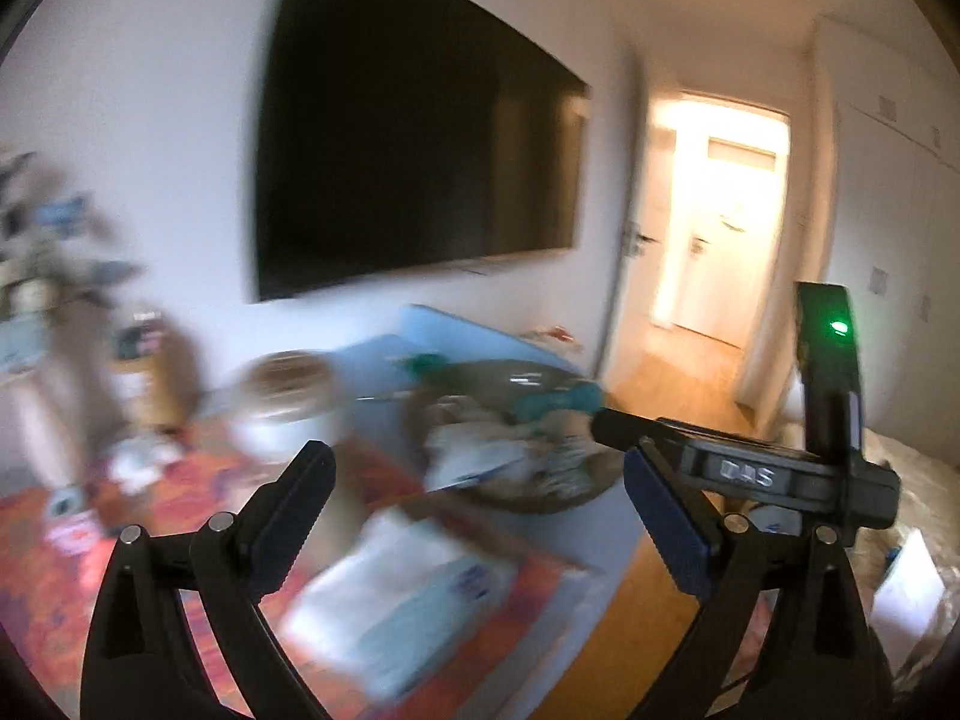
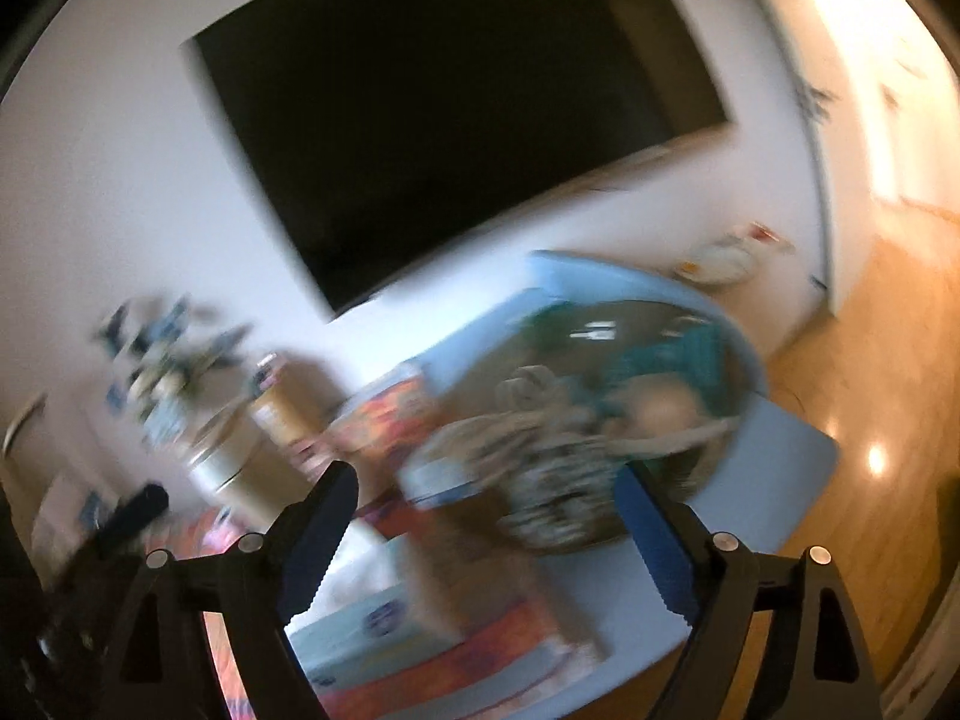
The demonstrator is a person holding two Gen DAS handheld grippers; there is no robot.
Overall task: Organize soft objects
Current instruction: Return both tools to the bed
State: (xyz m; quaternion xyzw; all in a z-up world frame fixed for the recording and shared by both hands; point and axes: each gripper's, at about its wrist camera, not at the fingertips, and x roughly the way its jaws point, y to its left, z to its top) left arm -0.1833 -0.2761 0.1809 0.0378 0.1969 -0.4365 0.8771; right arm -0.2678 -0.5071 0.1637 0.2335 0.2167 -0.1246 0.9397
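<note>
On the left of the left wrist view a blurred plant (image 1: pixel 42 240) stands against the white wall, above a red patterned rug (image 1: pixel 180 480) strewn with small things too smeared to name. The left gripper (image 1: pixel 480 480) hangs with its jaws spread wide and nothing between them; behind the gap lies a pale plastic-wrapped pack (image 1: pixel 402 588) on the rug. Further back, a round dark basket (image 1: pixel 516 384) on a light blue mat (image 1: pixel 456 330) holds a heap of soft things (image 1: pixel 510 444), cream, striped and teal cloth, well apart from the fingers. A large black television (image 1: pixel 420 132) hangs on the wall above. To the right, the right gripper (image 1: pixel 606 429) shows from the side, one finger reaching in near the basket, and beyond it a bright doorway (image 1: pixel 720 216) opens over wooden floor. The right wrist view, tilted and blurred, shows its own jaws also wide and empty, with the same basket just ahead between the fingers.
</note>
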